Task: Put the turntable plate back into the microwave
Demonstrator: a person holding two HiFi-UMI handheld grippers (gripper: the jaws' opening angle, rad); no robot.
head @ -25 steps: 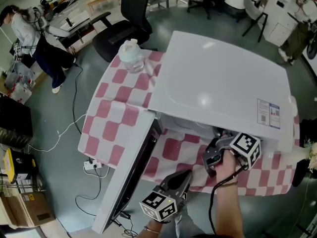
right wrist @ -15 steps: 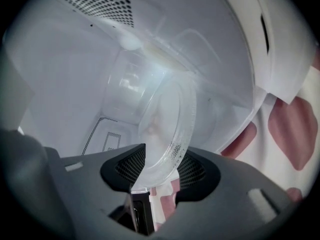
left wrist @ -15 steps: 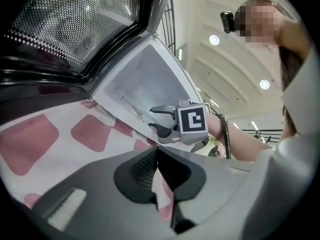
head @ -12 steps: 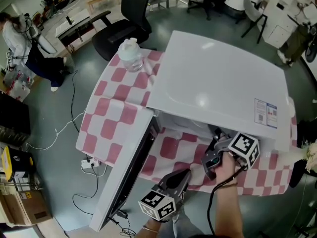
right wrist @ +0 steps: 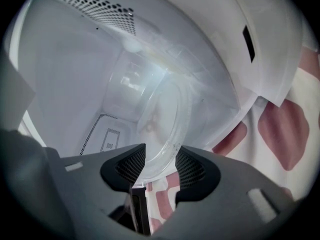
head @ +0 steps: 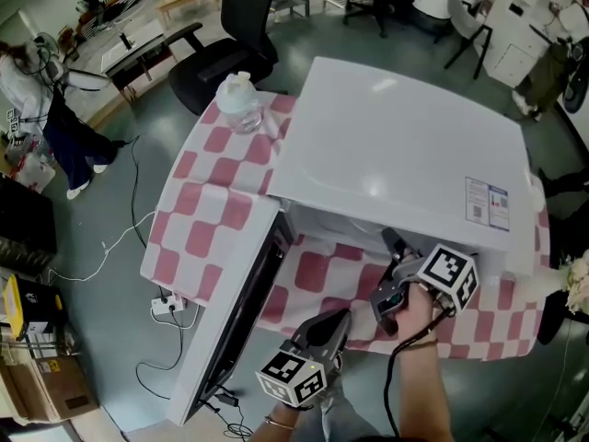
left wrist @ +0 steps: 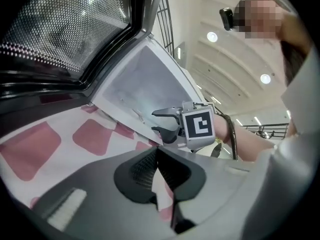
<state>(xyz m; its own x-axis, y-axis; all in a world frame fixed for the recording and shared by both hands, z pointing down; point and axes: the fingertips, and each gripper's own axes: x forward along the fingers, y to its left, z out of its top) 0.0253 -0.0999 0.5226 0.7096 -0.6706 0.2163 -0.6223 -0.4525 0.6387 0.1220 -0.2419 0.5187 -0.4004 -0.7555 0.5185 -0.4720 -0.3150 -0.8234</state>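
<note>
Nearest you:
- Your left gripper [head: 336,323]: jaws together, nothing between them; it is held low, just beside the open door [head: 241,316].
- Your right gripper [head: 391,249]: jaws clamped on the rim of the plate [right wrist: 165,116], at the mouth of the microwave [head: 396,145].
- Plate: clear glass, seen nearly edge-on between your jaws; its far part reaches into the cavity [right wrist: 75,74]; whether it touches the cavity floor cannot be told.

Surface:
- Red-and-white checked cloth [head: 207,219], hanging over the edges.
- The white microwave stands on the cloth; its door is swung wide past the near left edge.
- A clear bottle [head: 241,104] stands on the far corner, near the microwave's back.

Room:
- Grey floor [head: 120,210].
- White power strip [head: 170,307] with cables, below the door.
- Cardboard box [head: 46,385] at lower left.
- Black chair [head: 235,49] beyond the cloth.
- A person [head: 41,86] standing far left.

By view:
- Head view: alone gives the room and the microwave's top; it shows no plate and neither grip.
- Left gripper view: alone gives the door's mesh [left wrist: 65,19] from below and the ceiling lights [left wrist: 212,36]; it also shows your right gripper from the side with its marker cube [left wrist: 201,125], at the cavity's edge.
- Right gripper view: alone gives the plate, the grip on it, and the cavity's perforated walls.
</note>
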